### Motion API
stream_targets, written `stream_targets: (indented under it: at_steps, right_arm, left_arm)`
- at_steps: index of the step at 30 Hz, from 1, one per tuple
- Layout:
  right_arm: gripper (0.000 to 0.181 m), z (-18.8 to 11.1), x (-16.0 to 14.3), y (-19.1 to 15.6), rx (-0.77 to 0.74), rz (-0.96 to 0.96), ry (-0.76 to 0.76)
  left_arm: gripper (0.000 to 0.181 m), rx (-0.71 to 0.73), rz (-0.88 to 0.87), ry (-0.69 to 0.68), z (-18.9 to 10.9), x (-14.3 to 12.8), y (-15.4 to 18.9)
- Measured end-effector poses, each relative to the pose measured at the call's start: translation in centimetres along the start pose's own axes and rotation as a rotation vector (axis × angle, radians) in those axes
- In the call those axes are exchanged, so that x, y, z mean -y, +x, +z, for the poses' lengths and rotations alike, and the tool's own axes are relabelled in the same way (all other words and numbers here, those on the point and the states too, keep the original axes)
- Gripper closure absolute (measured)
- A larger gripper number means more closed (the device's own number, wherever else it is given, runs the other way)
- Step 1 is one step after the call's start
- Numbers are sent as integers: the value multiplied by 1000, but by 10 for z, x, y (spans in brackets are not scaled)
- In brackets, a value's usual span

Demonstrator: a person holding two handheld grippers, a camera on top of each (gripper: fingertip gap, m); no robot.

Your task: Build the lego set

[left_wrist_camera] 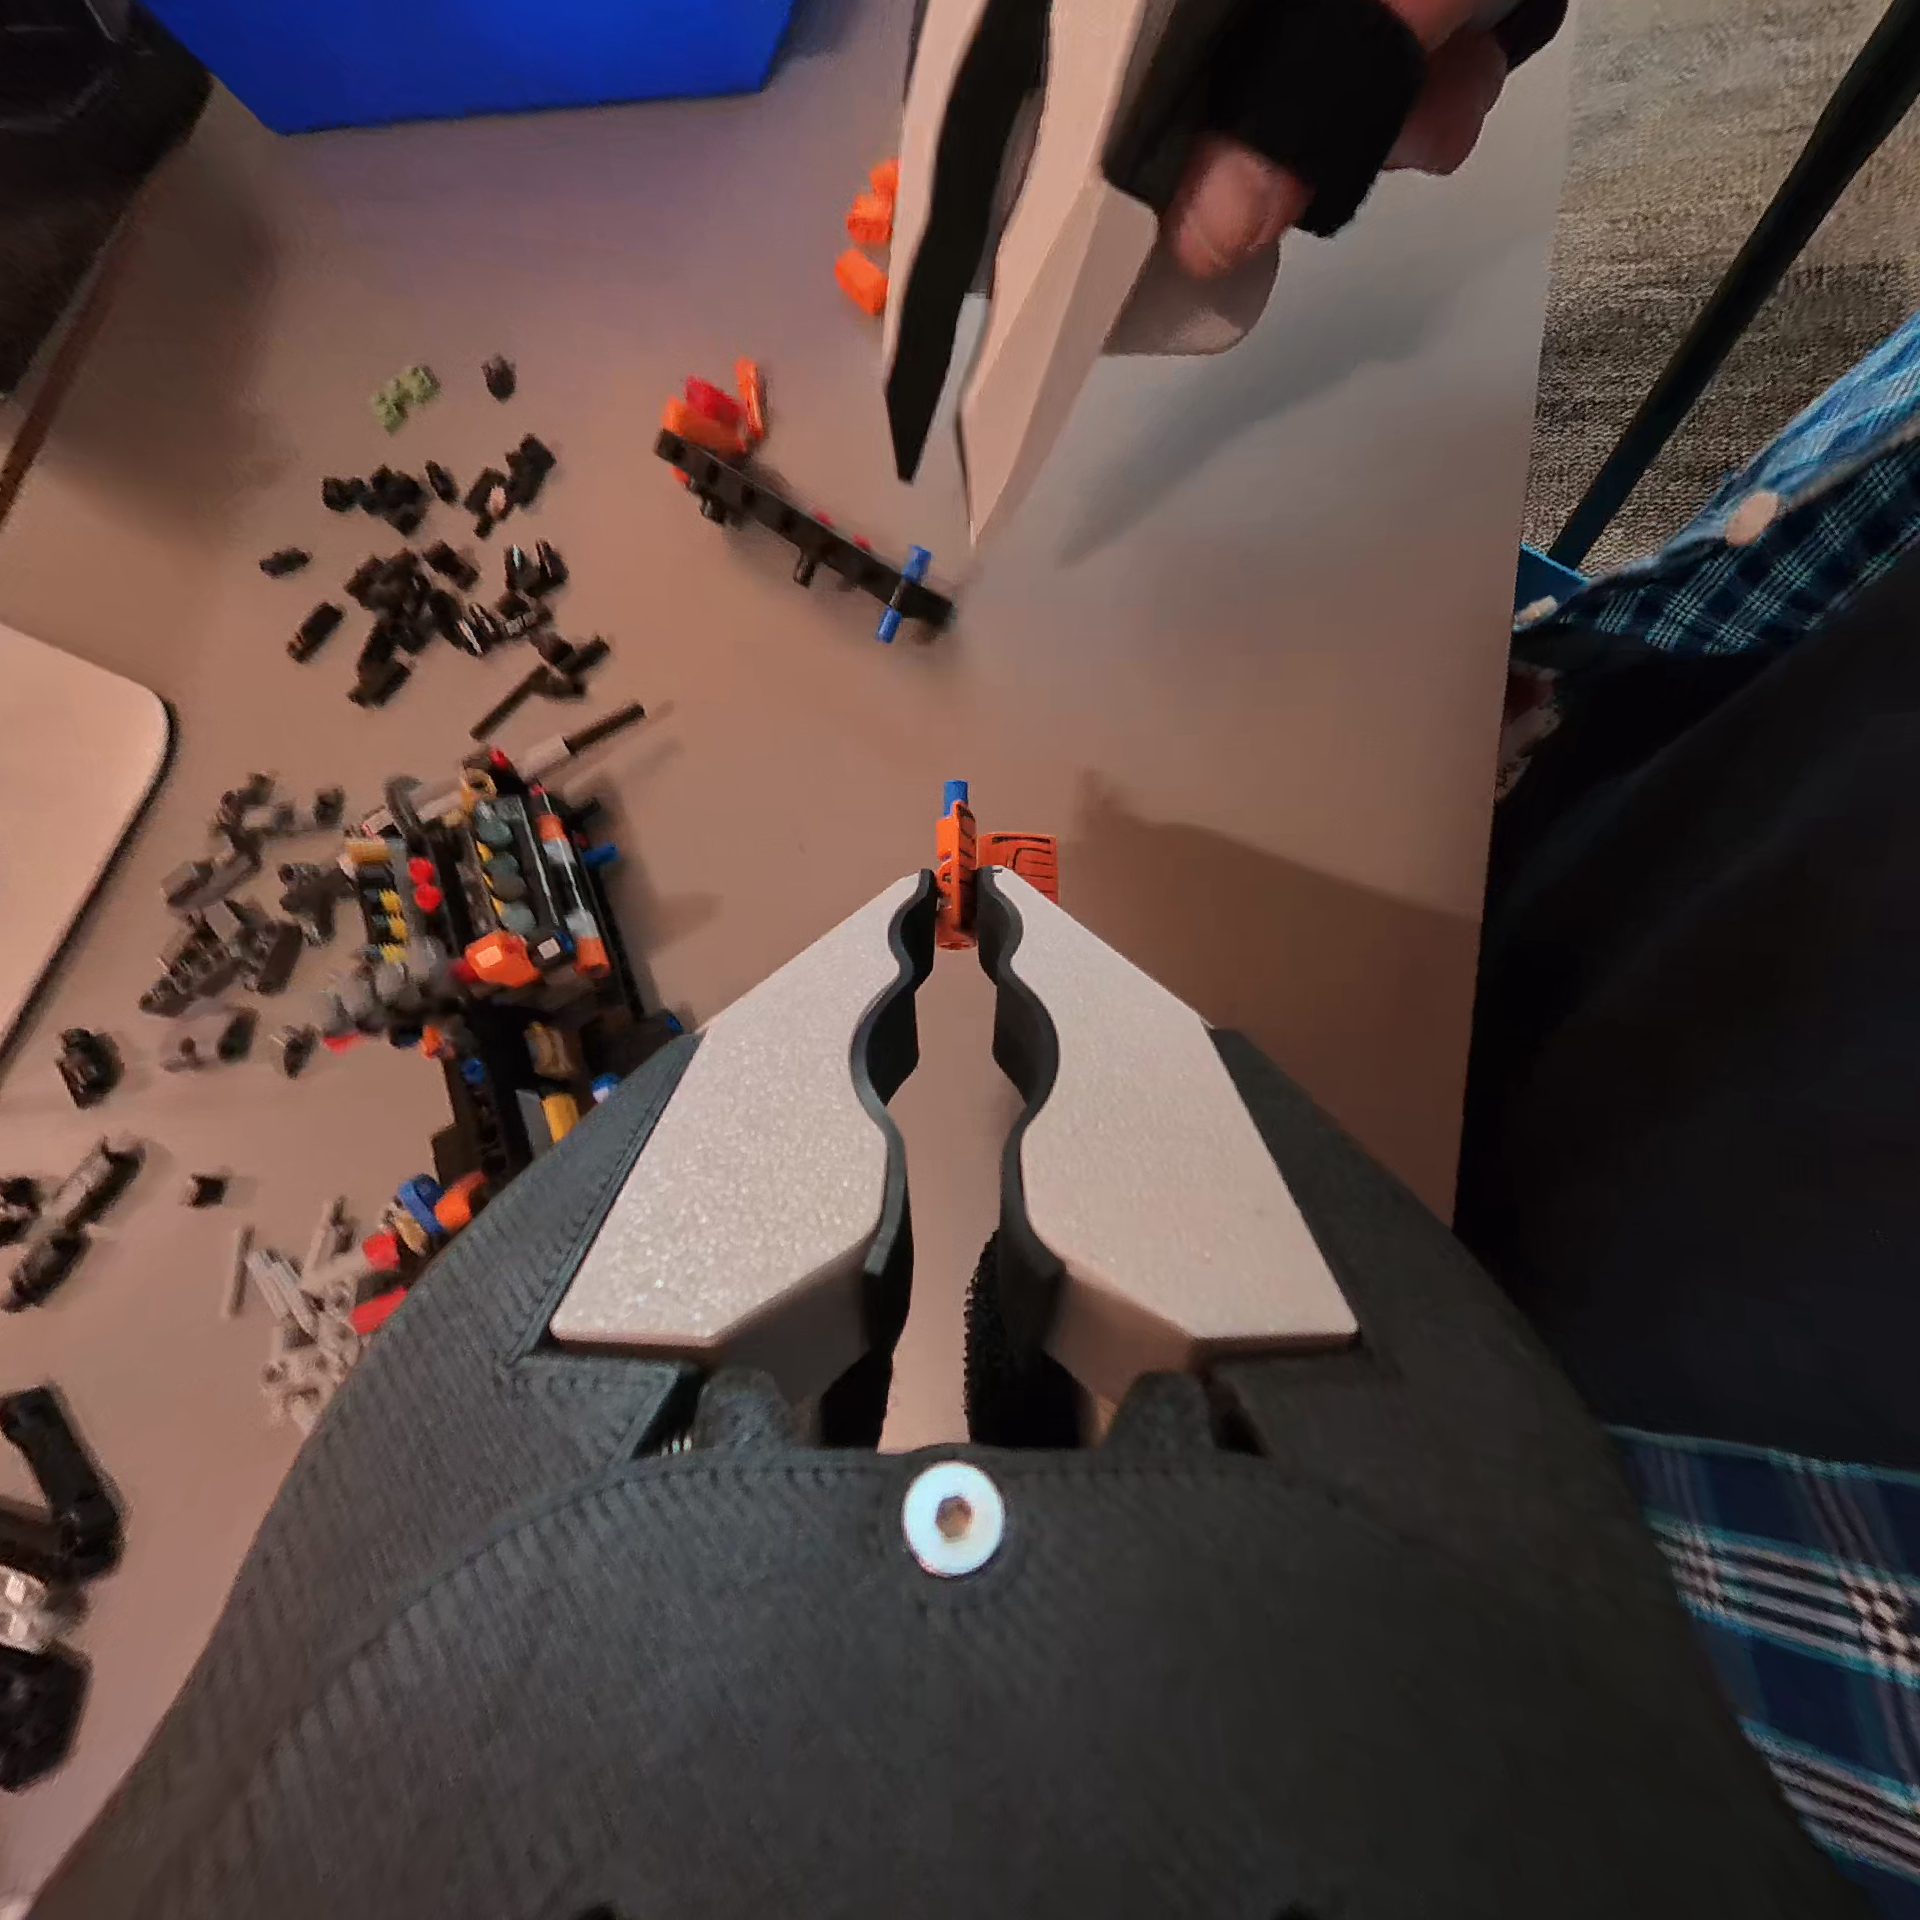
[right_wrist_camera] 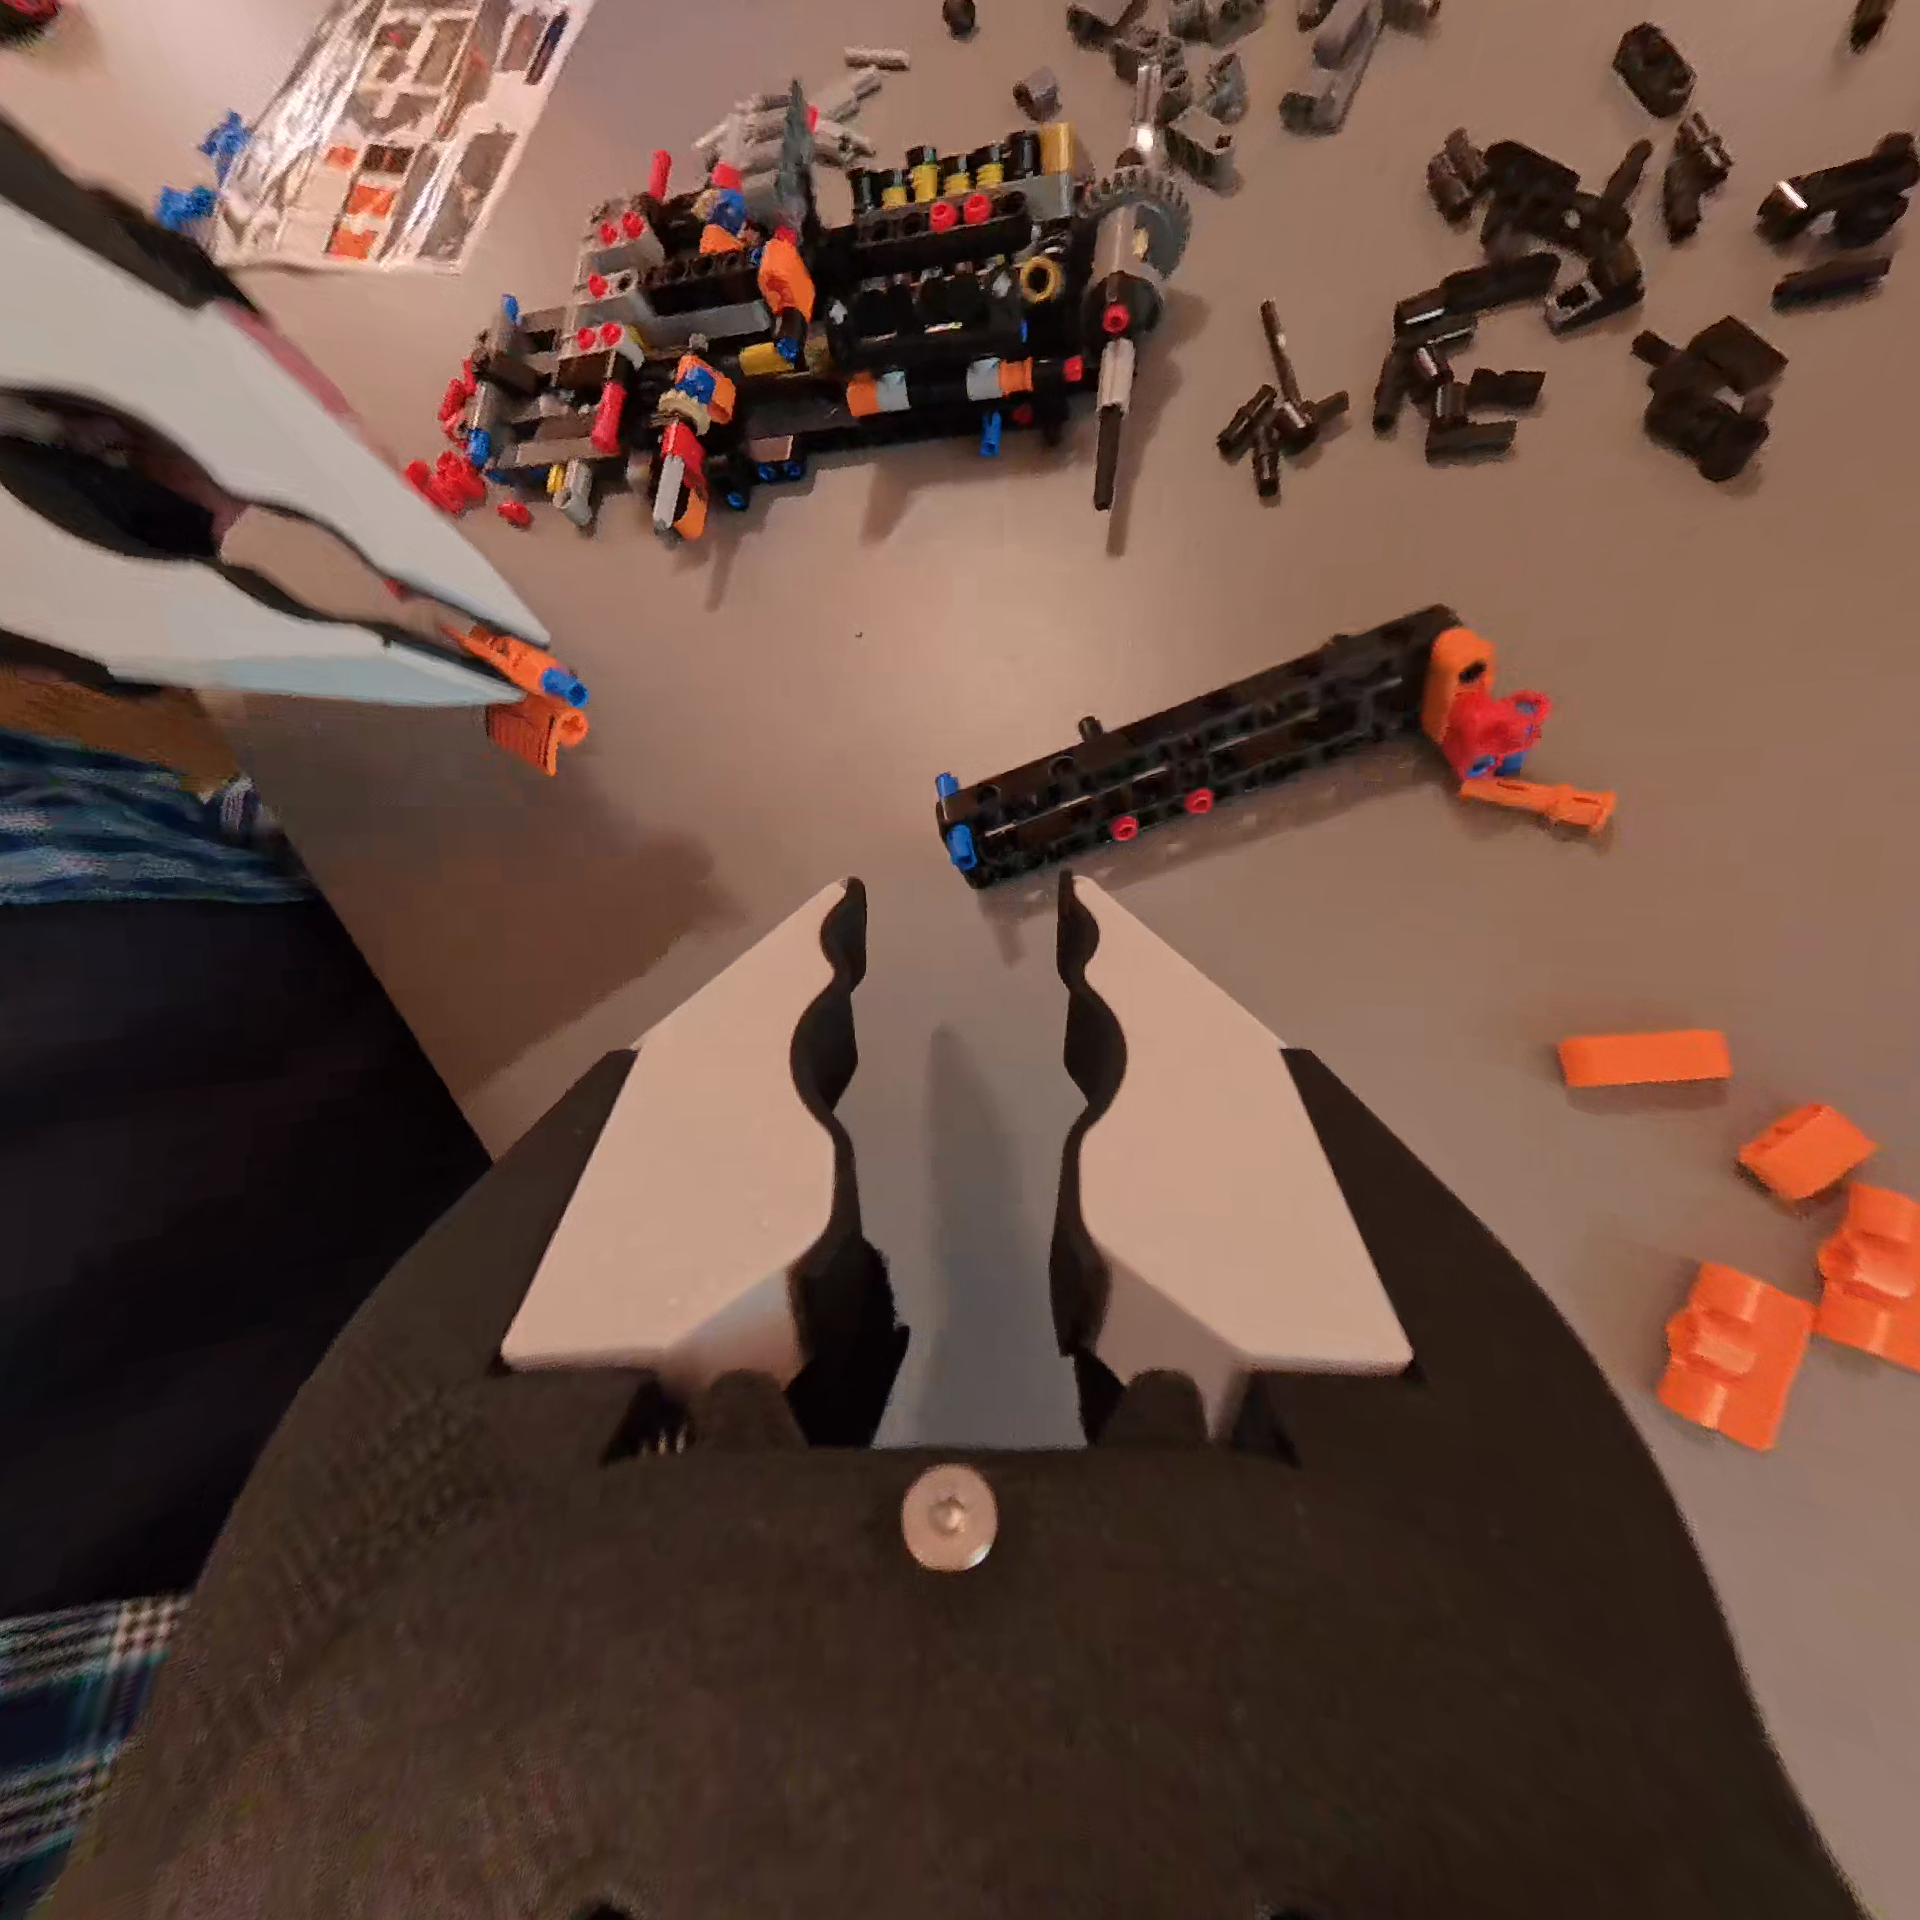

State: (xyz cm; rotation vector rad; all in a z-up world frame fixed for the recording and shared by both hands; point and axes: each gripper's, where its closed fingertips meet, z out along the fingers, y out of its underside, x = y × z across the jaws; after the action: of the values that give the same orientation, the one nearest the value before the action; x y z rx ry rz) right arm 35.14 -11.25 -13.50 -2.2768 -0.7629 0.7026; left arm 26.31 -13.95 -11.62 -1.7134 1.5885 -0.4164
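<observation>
You work under dim, warm indoor light that tints the table (left_wrist_camera: 1195,675) tan. In your left wrist view the loose parts (left_wrist_camera: 436,582) at the left edge smear with motion blur, and the right gripper (left_wrist_camera: 940,488) is streaked too; your own left gripper (left_wrist_camera: 958,904) stays sharp. Soft shadows fall on the table beside the tools. In your right wrist view the beam (right_wrist_camera: 1195,748) casts a faint shadow, the booklet (right_wrist_camera: 395,125) shows glare, and the left gripper (right_wrist_camera: 520,675) blurs. Wide-angle bending curves both views' edges.
</observation>
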Motion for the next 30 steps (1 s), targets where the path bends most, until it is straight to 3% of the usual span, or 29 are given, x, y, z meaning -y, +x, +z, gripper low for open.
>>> stream_targets:
  at_steps: [1, 3, 8, 14, 17, 23, 26, 30]
  right_arm:
    - [147, -1, -2, 2, -12, -29, 0]
    - [143, 2, -6, 6, -46, -64, -8]
    - [131, 11, 1, 8, -4, 106, 51]
    - [146, 25, 14, 20, -18, 171, 90]
    - [147, 34, 17, 15, -87, -7, 0]
    - [146, 42, 19, -12, -187, -588, -311]
    - [142, 33, 30, -30, -103, -499, -217]
    - [141, 18, 28, -10, -92, -120, -94]
  left_arm:
    - [174, -3, 11, 6, 1, 5, -1]
    - [174, -9, 29, 16, 4, 15, -5]
    - [174, -5, 46, 11, 10, 27, -18]
    - [174, 2, 12, 6, 11, 25, -20]
    - [174, 6, -9, 3, 9, 19, -20]
    - [174, 0, -63, 2, 0, 5, -20]
    - [174, 2, -78, 7, -5, -1, -18]
    - [174, -11, -112, 24, -9, -7, -15]
